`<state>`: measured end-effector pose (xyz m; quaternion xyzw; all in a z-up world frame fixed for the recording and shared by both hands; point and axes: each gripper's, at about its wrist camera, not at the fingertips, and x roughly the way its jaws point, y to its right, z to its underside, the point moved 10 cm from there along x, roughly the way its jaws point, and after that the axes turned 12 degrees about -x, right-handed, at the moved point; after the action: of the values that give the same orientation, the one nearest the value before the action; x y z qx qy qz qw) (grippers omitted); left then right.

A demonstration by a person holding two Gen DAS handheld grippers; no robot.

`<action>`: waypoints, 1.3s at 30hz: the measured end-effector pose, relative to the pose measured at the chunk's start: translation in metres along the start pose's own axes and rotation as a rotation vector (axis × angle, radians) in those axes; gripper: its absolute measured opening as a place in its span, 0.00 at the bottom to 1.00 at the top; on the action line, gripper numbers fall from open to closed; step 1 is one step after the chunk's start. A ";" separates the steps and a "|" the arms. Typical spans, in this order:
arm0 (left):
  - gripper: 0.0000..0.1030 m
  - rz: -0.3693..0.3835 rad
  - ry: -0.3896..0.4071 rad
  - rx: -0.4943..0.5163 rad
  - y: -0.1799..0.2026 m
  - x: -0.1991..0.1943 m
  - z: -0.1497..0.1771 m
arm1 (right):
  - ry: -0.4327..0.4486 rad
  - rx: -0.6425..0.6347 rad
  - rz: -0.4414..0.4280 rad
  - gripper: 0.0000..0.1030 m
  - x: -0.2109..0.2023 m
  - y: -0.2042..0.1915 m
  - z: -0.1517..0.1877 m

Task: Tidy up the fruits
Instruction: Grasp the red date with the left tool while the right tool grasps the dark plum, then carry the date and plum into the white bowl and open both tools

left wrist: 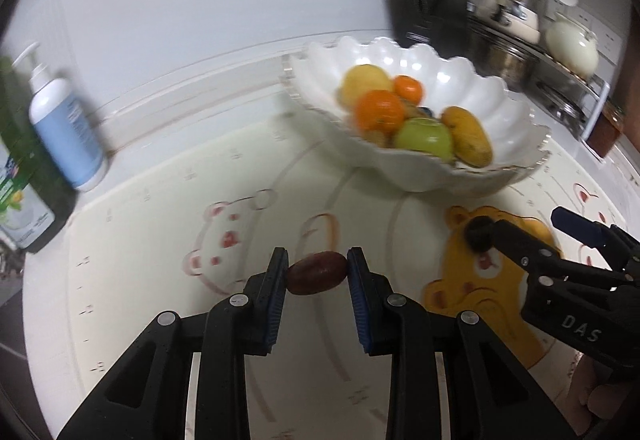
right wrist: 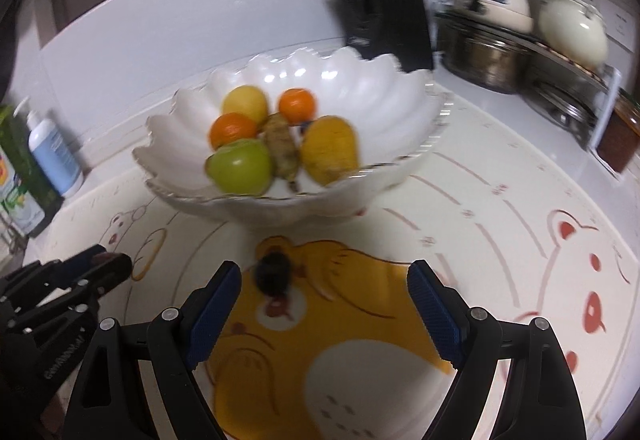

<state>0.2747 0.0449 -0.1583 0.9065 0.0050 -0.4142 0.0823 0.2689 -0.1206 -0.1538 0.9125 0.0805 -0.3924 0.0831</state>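
Between the blue pads of the left gripper (left wrist: 317, 272), a small reddish-brown oval fruit (left wrist: 317, 273) is pinched at both ends, smooth-skinned and glossy, above the cartoon-bear mat (left wrist: 248, 176) on the tabletop. To its right, the right gripper (right wrist: 324, 304) stands spread wide with nothing between its pads, and a small round dark fruit (right wrist: 273, 277), nearly black and blurred, lies on the yellow bear print just beyond its left pad. Farther off sits a white scalloped bowl (right wrist: 372, 88) holding two oranges (right wrist: 233, 129), a yellow round fruit (right wrist: 245, 104), a green apple (right wrist: 239, 165), a yellow-brown mango-like fruit (right wrist: 329, 149) and a knobbly brown piece. "DAS" reads on the right gripper's body in the left wrist view. At far left stand a pump bottle (left wrist: 64, 120) and a green carton (left wrist: 24, 176), labels too blurred to read.
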 end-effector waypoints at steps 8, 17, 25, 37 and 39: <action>0.29 -0.034 0.007 -0.039 -0.028 -0.001 -0.002 | -0.045 -0.042 -0.012 0.57 0.025 -0.022 -0.002; 0.29 -0.027 -0.001 -0.043 -0.025 0.001 -0.003 | -0.052 -0.046 -0.045 0.25 0.031 -0.025 -0.002; 0.29 -0.017 0.014 -0.035 -0.015 -0.005 -0.009 | -0.028 -0.057 -0.045 0.25 0.016 -0.023 -0.002; 0.29 0.055 0.046 0.014 0.029 -0.025 -0.022 | 0.047 -0.028 -0.030 0.25 -0.032 0.003 -0.012; 0.29 0.066 0.053 0.021 0.036 -0.029 -0.026 | 0.062 -0.027 -0.023 0.25 -0.039 0.008 -0.016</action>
<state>0.2775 0.0146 -0.1146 0.9177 -0.0272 -0.3869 0.0864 0.2551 -0.1277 -0.1138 0.9221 0.0989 -0.3637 0.0880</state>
